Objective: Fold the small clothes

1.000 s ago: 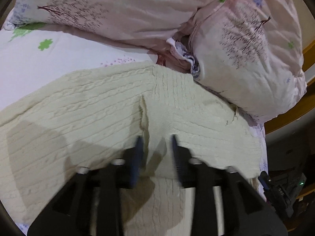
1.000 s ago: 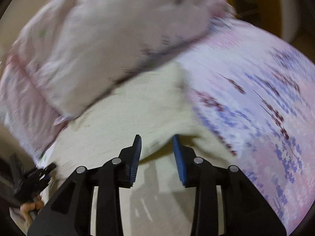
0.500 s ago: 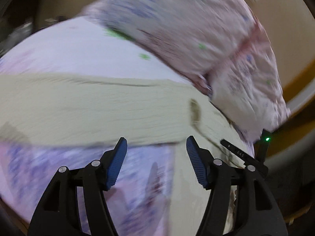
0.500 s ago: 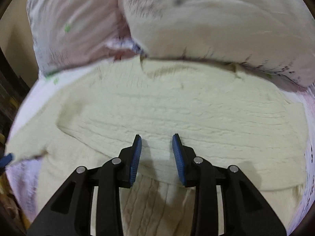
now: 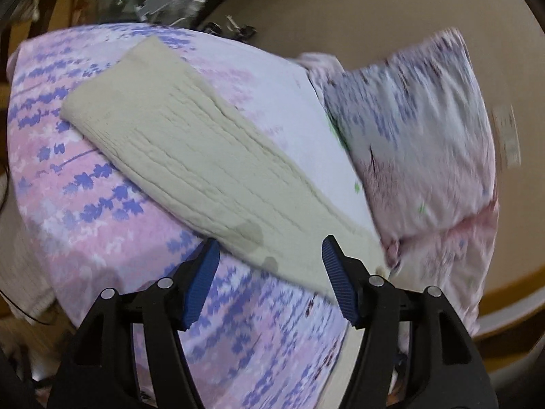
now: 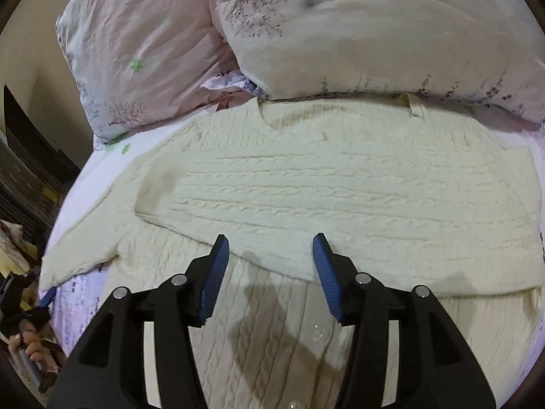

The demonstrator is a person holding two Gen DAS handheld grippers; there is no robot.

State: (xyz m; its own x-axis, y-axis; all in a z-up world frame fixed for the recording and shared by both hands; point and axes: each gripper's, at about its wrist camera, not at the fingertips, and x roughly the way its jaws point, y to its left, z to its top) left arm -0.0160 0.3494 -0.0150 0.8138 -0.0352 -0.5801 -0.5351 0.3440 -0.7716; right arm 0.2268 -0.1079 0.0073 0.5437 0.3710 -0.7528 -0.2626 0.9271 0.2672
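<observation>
In the right wrist view, the right gripper (image 6: pixel 270 266) fills the lower middle of the frame, black arms ending in ribbed blue pads (image 6: pixel 214 279); its jaws are opening, they grip nothing, and they hang above the cream cable-knit sweater (image 6: pixel 340 197), casting a shadow on the knit below. The sweater lies flat across the middle of the frame on the pink and lilac flower-printed bedsheet (image 6: pixel 78 303), one sleeve folded across its ribbed body, the other sleeve running to the lower left edge, its neckline against the bedding at the far side. Beyond it, across the top of the frame, lie a crumpled pale pink printed pillow (image 6: pixel 136 51) and a bulky pale quilt (image 6: pixel 374 27). At the lower left edge, fingers of a hand (image 6: pixel 27 344) wrap a handle. In the left wrist view, the left gripper (image 5: pixel 269 272) sits at lower centre with jaws well apart and nothing between them, above the sheet just short of the sweater's near edge. A long cream sleeve (image 5: pixel 190 156) runs diagonally from there to the upper left. The far side of this view is blurred, and no writing or label can be read in either view.
</observation>
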